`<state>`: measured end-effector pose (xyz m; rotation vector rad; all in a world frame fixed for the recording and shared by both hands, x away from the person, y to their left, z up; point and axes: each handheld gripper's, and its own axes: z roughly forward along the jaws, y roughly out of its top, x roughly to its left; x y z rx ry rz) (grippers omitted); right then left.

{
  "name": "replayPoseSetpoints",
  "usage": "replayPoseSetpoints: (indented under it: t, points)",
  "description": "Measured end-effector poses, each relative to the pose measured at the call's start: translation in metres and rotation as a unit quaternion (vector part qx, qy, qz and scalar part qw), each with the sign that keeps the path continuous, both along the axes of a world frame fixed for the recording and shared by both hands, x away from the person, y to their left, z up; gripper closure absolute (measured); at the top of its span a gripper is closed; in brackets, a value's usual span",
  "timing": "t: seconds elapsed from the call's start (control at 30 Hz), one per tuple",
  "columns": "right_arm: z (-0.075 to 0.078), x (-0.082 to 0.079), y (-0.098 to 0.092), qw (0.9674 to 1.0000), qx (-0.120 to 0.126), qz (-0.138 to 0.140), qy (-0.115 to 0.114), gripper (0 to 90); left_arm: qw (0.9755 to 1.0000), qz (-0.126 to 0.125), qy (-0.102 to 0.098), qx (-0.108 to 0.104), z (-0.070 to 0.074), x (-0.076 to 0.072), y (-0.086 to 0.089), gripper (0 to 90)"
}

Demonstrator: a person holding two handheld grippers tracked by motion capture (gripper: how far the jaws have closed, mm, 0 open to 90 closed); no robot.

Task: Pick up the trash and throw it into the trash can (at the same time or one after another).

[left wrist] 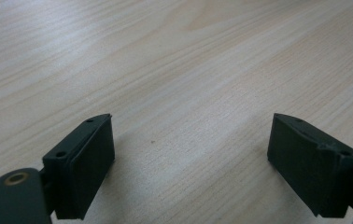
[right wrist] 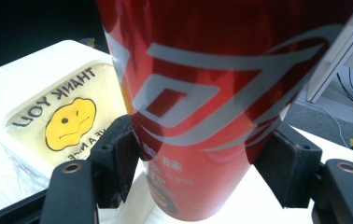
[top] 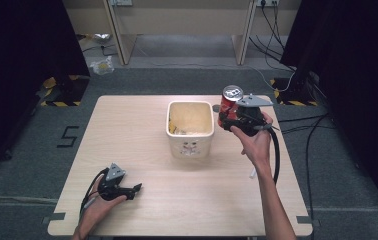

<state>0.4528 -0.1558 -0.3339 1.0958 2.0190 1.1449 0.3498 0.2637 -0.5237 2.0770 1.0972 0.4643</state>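
my right tool [top: 228, 119] pinches the can [top: 230, 100], lifted right of the bin [top: 190, 146]; dropping it in remains. left tool [top: 136, 189] spread, idle.

Light wooden table [top: 187, 200], grey carpet floor [top: 22, 150] with black mark, black curtains at both sides, beige desk legs behind, cables on floor.

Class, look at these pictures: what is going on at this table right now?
A person holds a hand-held gripper in each hand. The right hand-held gripper is clamped on a red metal drinks can, lifted above the light wooden table just right of a cream square plastic bin. The left hand-held gripper rests near the table's front edge, jaws open with nothing between them.
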Motion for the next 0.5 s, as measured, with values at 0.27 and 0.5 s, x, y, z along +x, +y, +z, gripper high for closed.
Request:
replayPoseSetpoints:
  t: [0.27, 0.5]
  points:
    - [0.011, 0.004, 0.012, 0.9999, 0.004, 0.011, -0.008, 34.1, 1.0000, 0.001, 0.000, -0.002, 0.000, 0.000, 0.000, 14.0]
    - [0.018, 0.008, 0.026, 0.9996, 0.005, 0.027, -0.010, 34.2, 1.0000, 0.001, 0.000, -0.002, 0.000, 0.000, 0.000, 14.0]
